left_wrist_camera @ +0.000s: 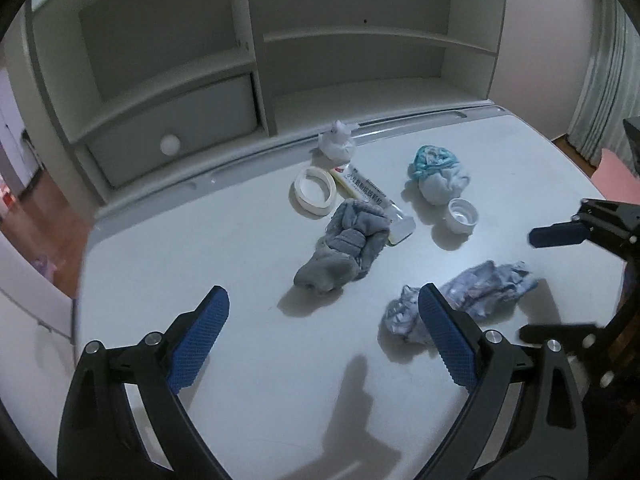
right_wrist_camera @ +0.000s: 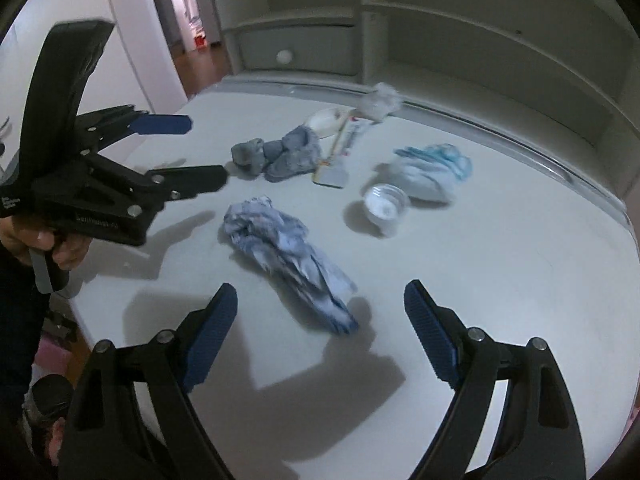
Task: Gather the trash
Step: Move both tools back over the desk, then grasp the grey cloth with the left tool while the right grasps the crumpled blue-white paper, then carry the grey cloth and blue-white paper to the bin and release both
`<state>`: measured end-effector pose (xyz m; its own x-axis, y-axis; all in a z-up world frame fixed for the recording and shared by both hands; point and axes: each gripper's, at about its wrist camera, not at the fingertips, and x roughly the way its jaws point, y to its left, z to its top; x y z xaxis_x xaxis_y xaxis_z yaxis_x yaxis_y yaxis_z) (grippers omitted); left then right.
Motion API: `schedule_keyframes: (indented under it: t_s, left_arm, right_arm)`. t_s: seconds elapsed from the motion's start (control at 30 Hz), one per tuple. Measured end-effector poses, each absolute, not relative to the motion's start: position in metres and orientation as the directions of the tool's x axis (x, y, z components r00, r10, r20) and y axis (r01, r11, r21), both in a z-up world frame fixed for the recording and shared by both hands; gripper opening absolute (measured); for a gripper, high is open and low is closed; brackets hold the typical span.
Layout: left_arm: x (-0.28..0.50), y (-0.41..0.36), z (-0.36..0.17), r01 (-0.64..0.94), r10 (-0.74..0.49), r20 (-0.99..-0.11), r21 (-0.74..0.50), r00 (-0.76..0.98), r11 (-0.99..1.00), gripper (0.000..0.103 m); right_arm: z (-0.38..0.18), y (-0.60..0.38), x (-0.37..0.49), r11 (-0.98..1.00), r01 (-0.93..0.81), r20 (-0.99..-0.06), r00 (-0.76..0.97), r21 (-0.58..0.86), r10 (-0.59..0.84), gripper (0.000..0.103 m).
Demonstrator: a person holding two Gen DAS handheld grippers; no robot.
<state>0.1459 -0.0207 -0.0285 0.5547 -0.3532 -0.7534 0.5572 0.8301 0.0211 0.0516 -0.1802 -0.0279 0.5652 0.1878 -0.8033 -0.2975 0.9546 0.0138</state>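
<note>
My left tongs hang released above the white desk, nothing between the blue pads. My right tongs gape wide too, empty, just short of the crumpled blue-white tissue. Beyond it lie a grey sock, a tube of paste, a tape roll, a white bottle cap, a blue-and-white wad and a white paper ball by the shelf unit.

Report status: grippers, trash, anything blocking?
Left gripper and right gripper open, empty. Crumpled blue-white wad on desk, untouched. Nothing blocking it.
</note>
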Motion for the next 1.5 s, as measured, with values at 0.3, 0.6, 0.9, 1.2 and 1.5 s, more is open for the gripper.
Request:
schedule_keyframes:
  t_s: [0.3,0.6,0.9,1.2,1.5]
  left_arm:
    - [0.17,-0.043,-0.042,0.587,-0.356,-0.759,0.042,0.545,0.809,0.093]
    - [0.169,-0.052,-0.046,0.579,-0.343,-0.795,0.014,0.501,0.815,0.025]
    - [0.119,-0.057,-0.016,0.543,-0.342,-0.76,0.017,0.553,0.84,0.016]
    - [0.046,-0.146,0.021,0.651,-0.453,-0.699,0.023,0.553,0.759,0.015]
    - [-0.064,-0.332,0.011,0.879,-0.662,-0.679,-0.052,0.316,0.473,0.015]
  right_arm:
    - [-0.039,-0.174,0.066,0.943,-0.333,-0.815,0.553,-0.024,0.175,0.049]
    - [-0.037,-0.175,0.04,0.936,-0.352,-0.813,0.545,0.001,0.206,0.017]
    - [-0.015,-0.224,-0.022,0.964,-0.263,-0.759,0.619,0.04,0.201,0.017]
    - [0.005,-0.369,-0.134,0.989,0.116,-0.703,0.711,0.089,-0.02,0.017]
    - [-0.019,-0.523,-0.285,0.811,0.576,-0.719,0.607,0.103,-0.34,0.017]
